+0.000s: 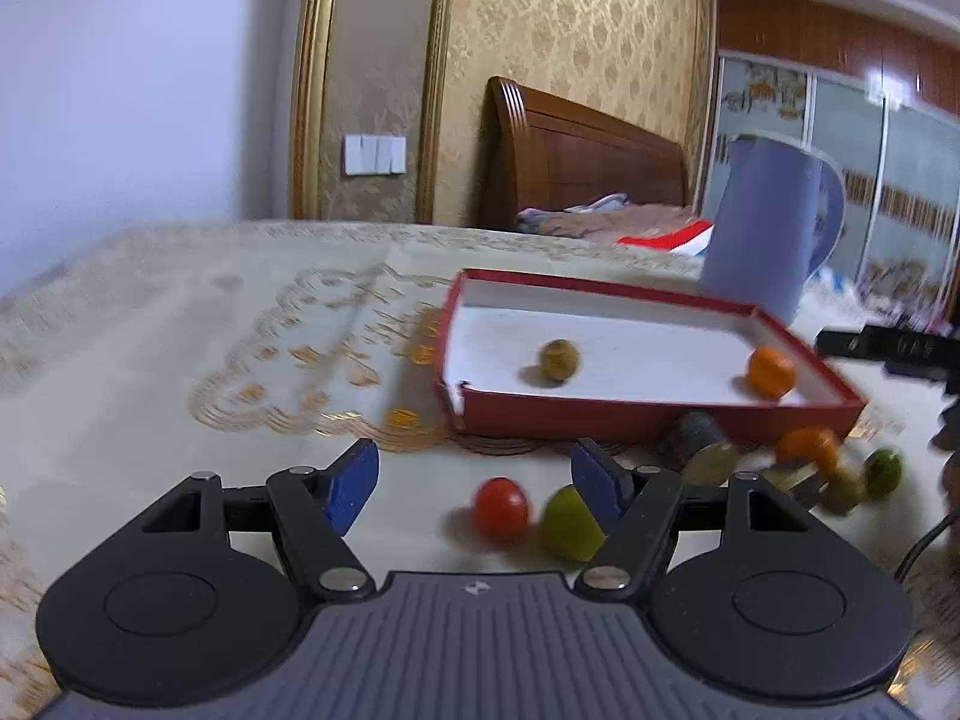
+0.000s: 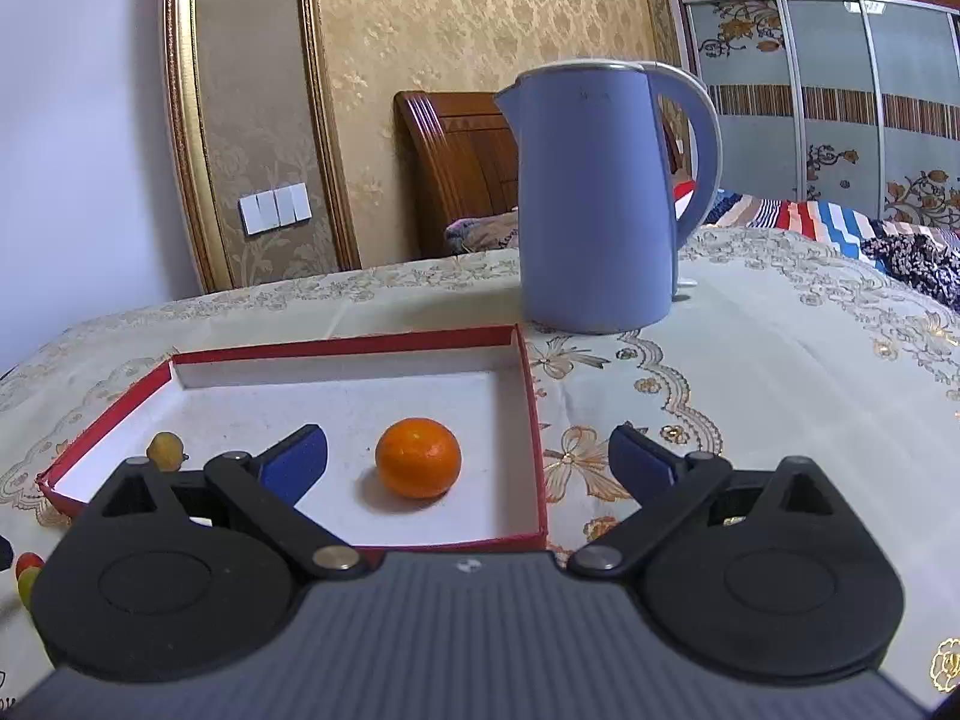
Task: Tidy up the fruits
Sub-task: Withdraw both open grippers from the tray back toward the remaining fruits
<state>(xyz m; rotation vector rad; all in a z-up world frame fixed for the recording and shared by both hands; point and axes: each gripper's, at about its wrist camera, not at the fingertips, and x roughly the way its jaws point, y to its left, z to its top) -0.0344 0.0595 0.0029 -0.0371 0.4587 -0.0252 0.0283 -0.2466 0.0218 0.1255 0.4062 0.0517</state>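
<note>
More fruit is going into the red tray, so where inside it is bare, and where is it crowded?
The tray is bare along its far wall and between the olive fruit and the orange. Outside its near wall, the loose fruit crowds the cloth.

Both views sit low over the table [image 1: 180, 312], looking forward along their own jaws and slightly down. The left wrist view stands back from the red tray [image 1: 660, 414]; the right is nearly above it. Both share tray and blue kettle [image 2: 594, 198]
</note>
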